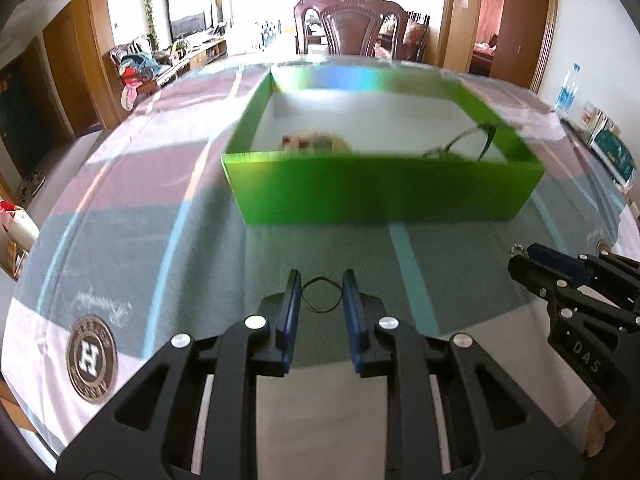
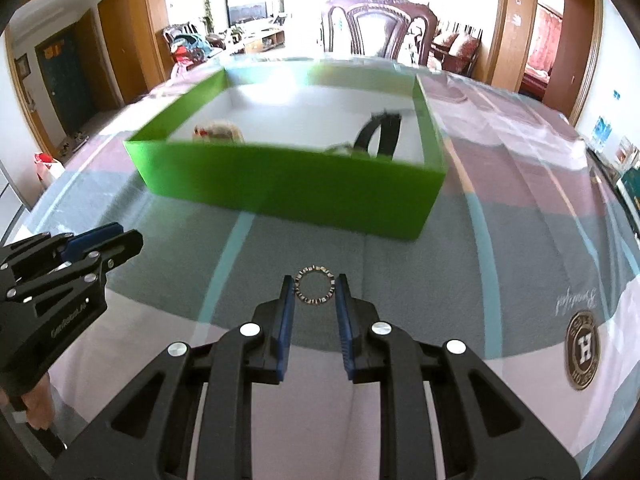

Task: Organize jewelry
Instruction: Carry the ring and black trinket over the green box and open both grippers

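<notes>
A home's dining and living area: a carved wooden chair (image 1: 351, 24) faces the cloth-covered worktop (image 1: 140, 184), with a television (image 1: 188, 20) and wooden doorways beyond.

Left black two-finger gripper (image 1: 321, 280) with blue pads: jaws narrowly parted, pitched downward. Right black two-finger gripper (image 2: 315, 285): same pose (visible at 3 o'clock in the left wrist view).

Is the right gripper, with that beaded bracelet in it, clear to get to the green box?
Probably yes. The right gripper holds the beaded bracelet, and only bare tablecloth lies before the open-topped green box.
</notes>
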The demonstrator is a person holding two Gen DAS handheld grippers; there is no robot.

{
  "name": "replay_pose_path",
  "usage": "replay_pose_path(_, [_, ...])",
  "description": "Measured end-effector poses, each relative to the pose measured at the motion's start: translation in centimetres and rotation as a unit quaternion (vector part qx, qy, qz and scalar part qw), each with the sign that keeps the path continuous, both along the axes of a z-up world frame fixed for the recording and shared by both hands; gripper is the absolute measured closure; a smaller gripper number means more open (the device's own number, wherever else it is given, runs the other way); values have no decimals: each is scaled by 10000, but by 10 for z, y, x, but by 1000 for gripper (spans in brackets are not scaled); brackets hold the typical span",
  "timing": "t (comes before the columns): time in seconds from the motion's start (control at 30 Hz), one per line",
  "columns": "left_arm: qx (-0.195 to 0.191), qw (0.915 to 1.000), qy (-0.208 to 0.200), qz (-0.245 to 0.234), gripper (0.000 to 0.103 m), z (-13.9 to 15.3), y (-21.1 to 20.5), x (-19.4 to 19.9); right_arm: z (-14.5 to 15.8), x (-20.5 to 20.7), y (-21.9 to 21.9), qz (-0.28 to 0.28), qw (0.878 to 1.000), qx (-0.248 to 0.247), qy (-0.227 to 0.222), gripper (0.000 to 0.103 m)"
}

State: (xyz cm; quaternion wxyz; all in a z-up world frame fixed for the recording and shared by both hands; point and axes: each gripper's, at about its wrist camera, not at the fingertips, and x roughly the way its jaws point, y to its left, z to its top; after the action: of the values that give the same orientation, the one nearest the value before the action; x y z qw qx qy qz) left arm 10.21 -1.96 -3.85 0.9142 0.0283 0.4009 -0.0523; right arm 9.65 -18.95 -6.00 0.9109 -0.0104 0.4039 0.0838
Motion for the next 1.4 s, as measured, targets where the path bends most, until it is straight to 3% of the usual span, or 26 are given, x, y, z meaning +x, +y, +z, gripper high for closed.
replay_pose_path(0.23, [17,9979,-627,-150,82,61,0,24,64,23,-13,-30,9982,23,-597,82])
replay_pose_path(0.33, [50,9969,-774,-166,82,77,-6,52,74,50,-15,-112,9978,-21,-658,82])
replay_pose_path(0.53, [201,9979,-617,-7,82,57,-22,103,38,96,-9,-293,9993,-118,-218,82])
replay_pose_path(0.97, [-11,9990,-443,45,80,31,-20,131,15,106,-7,-449,9988,-120,-141,82])
replay_pose_path(1.03, [-31,9988,-489,77,62,32,-19,129,17,105,-8,-454,9988,-81,-182,79])
replay_pose_path(1.1, [-56,9984,-567,69,52,34,-19,127,20,103,-11,-483,9985,-10,-258,60])
replay_pose_path(1.23, [-43,9979,-638,53,41,39,-20,122,30,94,-16,-555,9976,64,-404,52])
replay_pose_path(1.4, [73,9972,-747,20,26,50,-17,96,49,61,-25,-540,9963,213,-633,29])
